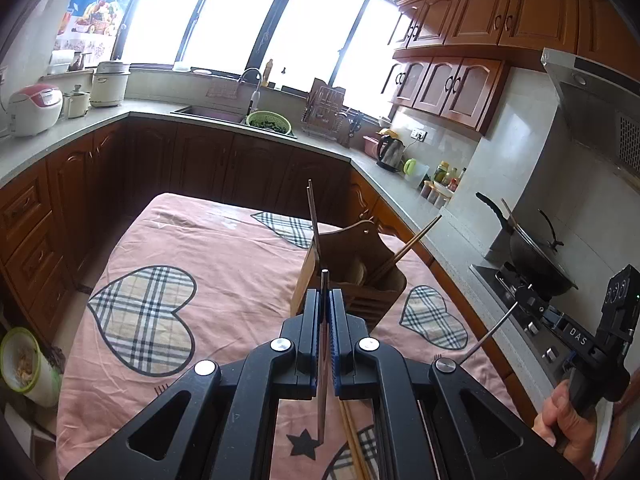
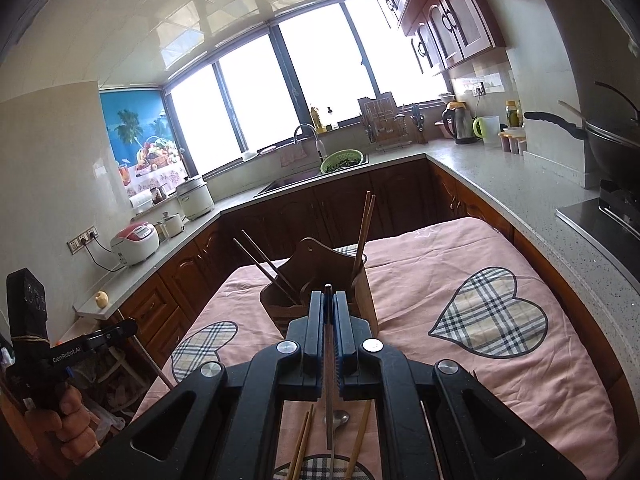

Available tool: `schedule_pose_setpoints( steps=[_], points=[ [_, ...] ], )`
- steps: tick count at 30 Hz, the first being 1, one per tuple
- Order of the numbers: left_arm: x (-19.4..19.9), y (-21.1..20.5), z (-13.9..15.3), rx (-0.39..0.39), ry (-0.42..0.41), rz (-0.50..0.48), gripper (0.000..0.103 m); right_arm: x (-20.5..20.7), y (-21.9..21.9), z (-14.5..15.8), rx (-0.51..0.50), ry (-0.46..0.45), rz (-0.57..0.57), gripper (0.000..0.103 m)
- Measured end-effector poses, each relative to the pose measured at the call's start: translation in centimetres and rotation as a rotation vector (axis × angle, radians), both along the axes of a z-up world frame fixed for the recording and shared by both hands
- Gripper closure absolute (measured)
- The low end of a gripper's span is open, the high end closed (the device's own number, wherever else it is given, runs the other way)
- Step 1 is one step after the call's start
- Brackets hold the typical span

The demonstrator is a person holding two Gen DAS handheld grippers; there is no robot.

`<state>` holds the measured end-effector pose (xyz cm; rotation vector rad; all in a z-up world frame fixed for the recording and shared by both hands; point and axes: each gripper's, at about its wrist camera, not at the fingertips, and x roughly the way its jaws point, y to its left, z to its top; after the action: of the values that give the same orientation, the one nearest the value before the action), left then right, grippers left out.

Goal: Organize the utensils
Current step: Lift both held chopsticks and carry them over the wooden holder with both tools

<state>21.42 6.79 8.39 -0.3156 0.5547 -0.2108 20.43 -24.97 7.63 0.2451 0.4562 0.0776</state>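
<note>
Left wrist view is showing the left hand-held gripper (image 1: 326,300) with its black jaws clamped together on a thin dark chopstick (image 1: 322,360), which is standing nearly upright between the blue pads, its tip poking out above them. Under the frame, loose light wooden chopsticks (image 1: 352,436) are lying on the table covered in a pink cloth with plaid hearts (image 1: 200,240). Just beyond the jaws, a brown wooden utensil holder (image 1: 360,264) is sitting on the cloth, with chopsticks leaning out of its compartments to either side. At the right edge, a person's hand (image 1: 560,420) is gripping the right hand-held gripper (image 1: 524,300), from which a thin metal rod is slanting down.

In the right wrist view, the right hand-held gripper (image 2: 329,304) is pinching a slim metal utensil handle (image 2: 329,400) between closed jaws, held above a metal spoon (image 2: 340,428) and more wooden chopsticks lying on the cloth. The holder (image 2: 316,276) is standing just ahead. Farther back, a sink with a green colander (image 2: 342,160) is sitting under bright windows.
</note>
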Motion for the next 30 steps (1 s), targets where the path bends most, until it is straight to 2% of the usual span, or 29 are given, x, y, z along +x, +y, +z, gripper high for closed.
schedule_pose_setpoints(
  steps=[18, 23, 30],
  points=[
    [6.8, -0.6, 2.8, -0.014, -0.17, 0.047, 0.1, 5.7, -0.5, 5.2, -0.012, -0.157, -0.032, 0.099],
    [8.9, -1.1, 2.6, -0.019, -0.206, 0.068, 0.1, 7.3, -1.1, 5.8, -0.013, -0.178, -0.049, 0.099],
    [11.5, -1.8, 0.8, -0.025, -0.22, 0.103, 0.1, 9.3, -1.5, 5.6, -0.005, -0.195, -0.074, 0.099]
  ],
)
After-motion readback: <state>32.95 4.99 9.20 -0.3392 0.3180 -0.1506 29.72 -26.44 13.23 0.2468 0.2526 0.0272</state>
